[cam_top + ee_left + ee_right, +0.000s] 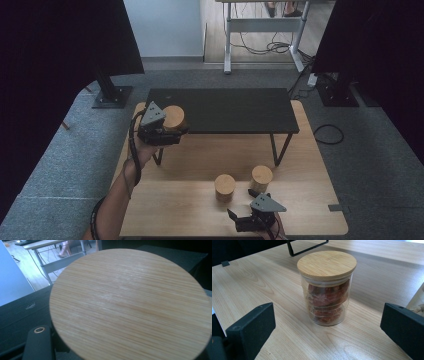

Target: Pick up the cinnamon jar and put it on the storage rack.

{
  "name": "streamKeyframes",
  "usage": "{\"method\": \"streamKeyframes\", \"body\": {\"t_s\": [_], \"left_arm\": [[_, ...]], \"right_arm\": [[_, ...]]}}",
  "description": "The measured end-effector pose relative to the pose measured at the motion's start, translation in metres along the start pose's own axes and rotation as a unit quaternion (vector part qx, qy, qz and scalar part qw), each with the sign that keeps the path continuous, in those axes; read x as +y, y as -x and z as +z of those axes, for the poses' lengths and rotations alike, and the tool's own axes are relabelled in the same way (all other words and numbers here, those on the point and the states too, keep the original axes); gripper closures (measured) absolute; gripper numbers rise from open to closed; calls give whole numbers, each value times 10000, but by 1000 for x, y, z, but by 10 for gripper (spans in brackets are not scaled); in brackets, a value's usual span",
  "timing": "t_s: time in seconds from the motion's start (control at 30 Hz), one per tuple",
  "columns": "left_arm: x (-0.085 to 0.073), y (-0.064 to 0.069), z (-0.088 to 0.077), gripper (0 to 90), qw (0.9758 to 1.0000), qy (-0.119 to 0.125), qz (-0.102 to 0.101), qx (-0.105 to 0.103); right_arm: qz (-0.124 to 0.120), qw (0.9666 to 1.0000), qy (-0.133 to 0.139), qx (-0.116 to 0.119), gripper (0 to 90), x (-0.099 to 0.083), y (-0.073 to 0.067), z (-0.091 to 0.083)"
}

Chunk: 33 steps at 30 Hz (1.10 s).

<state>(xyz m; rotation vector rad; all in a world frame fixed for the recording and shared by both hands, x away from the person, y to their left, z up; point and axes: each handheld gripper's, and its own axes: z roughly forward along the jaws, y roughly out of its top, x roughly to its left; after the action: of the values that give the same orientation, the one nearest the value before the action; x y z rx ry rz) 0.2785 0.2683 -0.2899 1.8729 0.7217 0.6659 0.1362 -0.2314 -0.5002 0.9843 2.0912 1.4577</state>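
My left gripper (172,131) is shut on a glass jar with a round wooden lid (175,116) and holds it in the air at the left end of the black shelf (225,107). In the left gripper view the lid (130,305) sits very close, with one black finger (38,345) at the lower left. My right gripper (241,203) stands open near the table's front edge. Its jaws (328,317) face a lidded jar of red-brown contents (327,290), some way off and untouched.
Two lidded jars (225,187) (261,179) stand on the light wooden table (175,210) in front of the shelf. The second one, with pale contents (417,303), sits beside the right jaw. The shelf's metal legs (277,150) rise behind them.
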Motion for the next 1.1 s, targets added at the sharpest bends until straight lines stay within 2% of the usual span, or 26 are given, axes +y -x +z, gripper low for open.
{"method": "streamKeyframes", "body": {"t_s": [0.43,0.77,1.1], "left_arm": [[0,-4,8,254,9997,130,-9,187],[7,-5,16,254,9996,120,81,252],[12,-6,25,253,9993,136,45,357]], "right_arm": [[-14,10000,-4,6,0,0,0,0],[-11,10000,2,-5,0,0,0,-1],[-23,10000,9,0,0,0,0,-1]]}}
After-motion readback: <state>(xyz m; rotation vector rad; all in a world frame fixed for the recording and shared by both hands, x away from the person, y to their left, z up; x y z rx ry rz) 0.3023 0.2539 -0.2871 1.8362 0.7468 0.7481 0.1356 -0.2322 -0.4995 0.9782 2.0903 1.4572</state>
